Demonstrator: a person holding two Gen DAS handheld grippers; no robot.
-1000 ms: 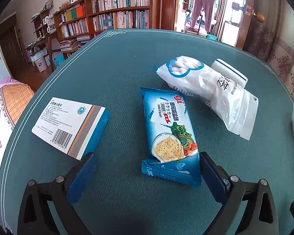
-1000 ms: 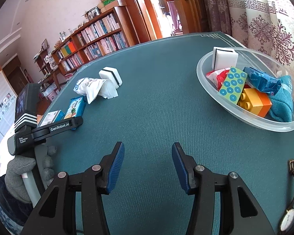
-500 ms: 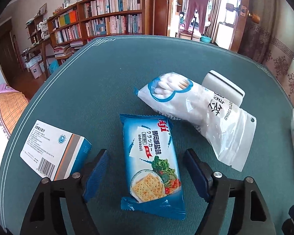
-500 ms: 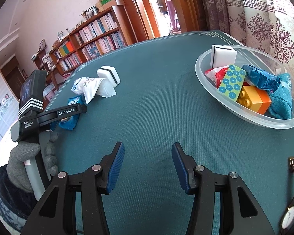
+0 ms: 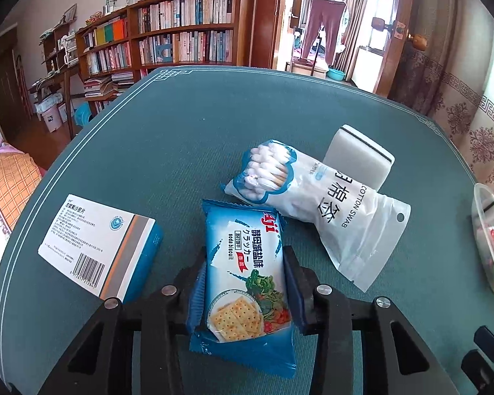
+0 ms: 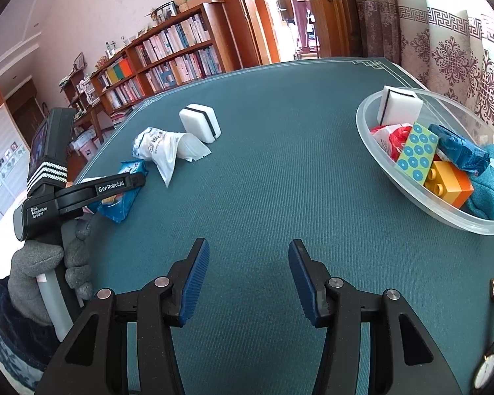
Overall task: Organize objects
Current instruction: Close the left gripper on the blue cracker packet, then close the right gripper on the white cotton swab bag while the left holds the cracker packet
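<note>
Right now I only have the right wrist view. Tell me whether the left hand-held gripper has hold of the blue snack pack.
Observer: Yes. The left hand-held gripper has both pads against the long sides of the soda biscuit pack.
Operator: Report anything lying on it.
Observer: The cotton swab bag overlaps the pack's far right corner.
Operator: Check its left side.
Observer: A white medicine box with a barcode lies close beside the left finger; I cannot tell whether they touch.
</note>
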